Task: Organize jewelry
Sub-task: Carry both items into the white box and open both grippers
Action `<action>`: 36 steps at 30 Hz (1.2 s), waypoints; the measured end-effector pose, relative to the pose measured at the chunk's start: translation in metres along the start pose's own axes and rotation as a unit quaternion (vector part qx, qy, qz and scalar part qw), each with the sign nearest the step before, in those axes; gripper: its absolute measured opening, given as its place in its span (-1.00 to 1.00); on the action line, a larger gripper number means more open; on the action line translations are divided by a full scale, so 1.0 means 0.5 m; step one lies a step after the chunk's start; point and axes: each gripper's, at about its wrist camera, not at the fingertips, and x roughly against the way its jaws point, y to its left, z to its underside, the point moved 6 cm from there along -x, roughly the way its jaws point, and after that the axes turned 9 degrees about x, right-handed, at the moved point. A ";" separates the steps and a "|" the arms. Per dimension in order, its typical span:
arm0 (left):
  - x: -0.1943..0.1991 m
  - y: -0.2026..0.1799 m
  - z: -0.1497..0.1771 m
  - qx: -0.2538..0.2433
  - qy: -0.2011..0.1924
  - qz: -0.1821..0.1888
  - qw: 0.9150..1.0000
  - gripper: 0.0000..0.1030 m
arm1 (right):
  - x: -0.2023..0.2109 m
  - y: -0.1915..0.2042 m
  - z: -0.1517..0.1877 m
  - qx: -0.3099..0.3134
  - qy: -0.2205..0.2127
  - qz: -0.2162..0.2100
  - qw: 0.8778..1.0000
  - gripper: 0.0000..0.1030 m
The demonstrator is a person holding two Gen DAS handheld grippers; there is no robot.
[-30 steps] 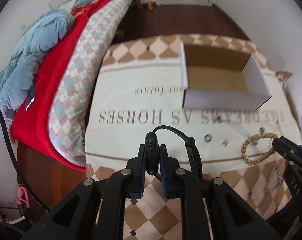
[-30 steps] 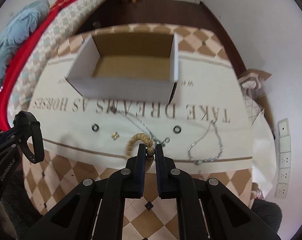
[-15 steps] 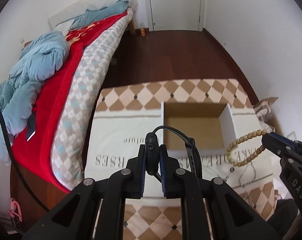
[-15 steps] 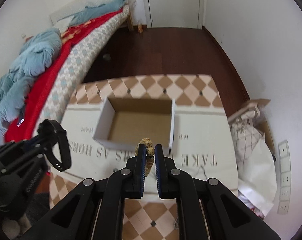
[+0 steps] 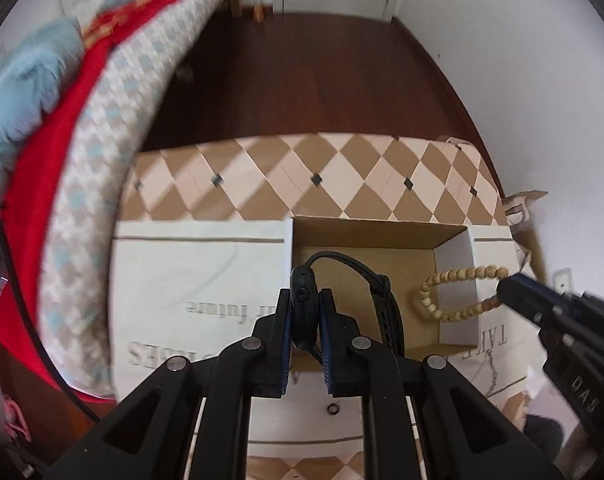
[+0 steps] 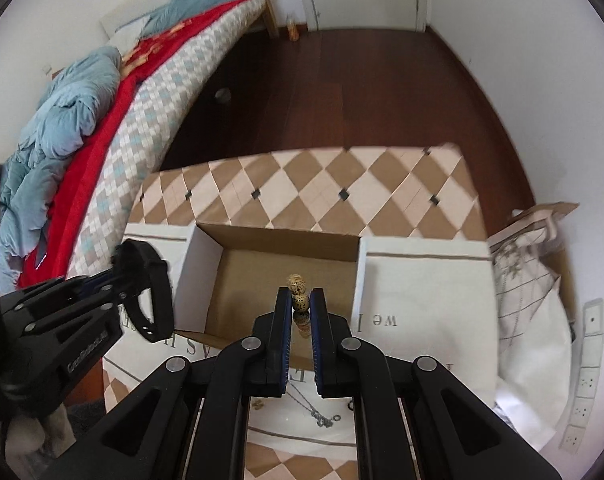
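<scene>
My left gripper [image 5: 305, 300] is shut on a black wristwatch [image 5: 343, 288] and holds it in the air above the left part of an open cardboard box [image 5: 453, 276]. My right gripper [image 6: 300, 300] is shut on a tan bead bracelet [image 6: 298, 292] and holds it over the box [image 6: 206, 268]. The bracelet [image 5: 449, 288] hangs over the box's right wall in the left wrist view. The left gripper with the watch [image 6: 152, 288] shows at the left of the right wrist view. The box inside looks empty.
The box sits on a white printed cloth [image 5: 190, 272] over a diamond-patterned table [image 5: 302, 176]. A small black ring [image 5: 332, 409] and a silver chain [image 6: 317, 412] lie on the cloth near me. A bed [image 6: 102, 112] runs along the left. Bags [image 6: 533, 280] stand right.
Both grippers have moved forward and lower, closer over the box, each still shut on its item. The watch and the bracelet now hang over the box opening.
</scene>
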 end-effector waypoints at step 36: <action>0.048 0.098 0.038 0.019 -0.074 -0.101 0.992 0.99 | -0.031 -0.012 0.103 0.003 0.050 0.113 0.992 1.00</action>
